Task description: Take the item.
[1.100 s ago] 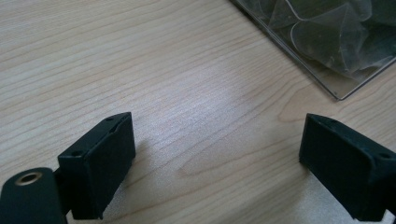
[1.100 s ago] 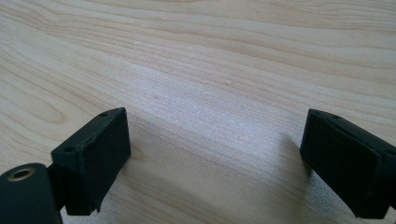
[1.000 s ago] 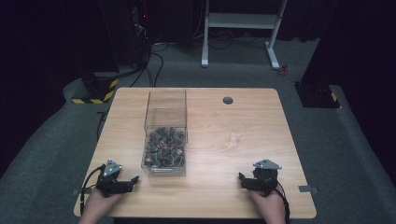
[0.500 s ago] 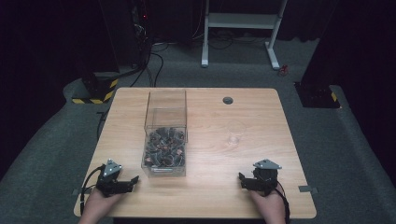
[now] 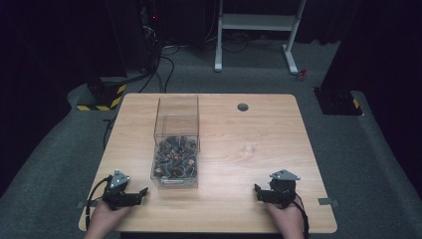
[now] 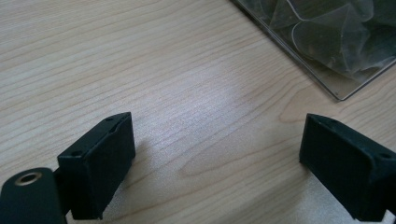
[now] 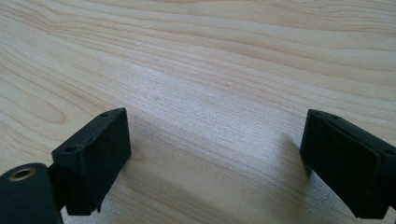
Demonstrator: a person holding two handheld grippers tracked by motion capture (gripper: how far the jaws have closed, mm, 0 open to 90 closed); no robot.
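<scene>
Clear plastic forms the walls of the box (image 5: 175, 149), which stands on the wooden bench (image 5: 239, 144) left of centre, its long axis running away from me toward the far edge. Dark, small wrapped pieces (image 5: 174, 158) fill its near half; what they are I cannot tell. My left gripper (image 5: 142, 191) rests on the bench at the near edge, jaws spread wide and holding nothing, pointing toward the right. In the left gripper view the near corner of the box (image 6: 327, 51) lies ahead and to the upper right of the left gripper (image 6: 217, 158), close but not touching. My right gripper (image 5: 257, 191) rests at the near edge as well, jaws equally wide and empty, pointing left; in the right gripper view the right gripper (image 7: 217, 158) faces bare wood grain. The box sits just beside the left gripper and well apart from the right gripper, so I judge the left hand the nearer one for a first reach. The open top calls for an approach from above, since the near wall stands between the jaws and the contents.
</scene>
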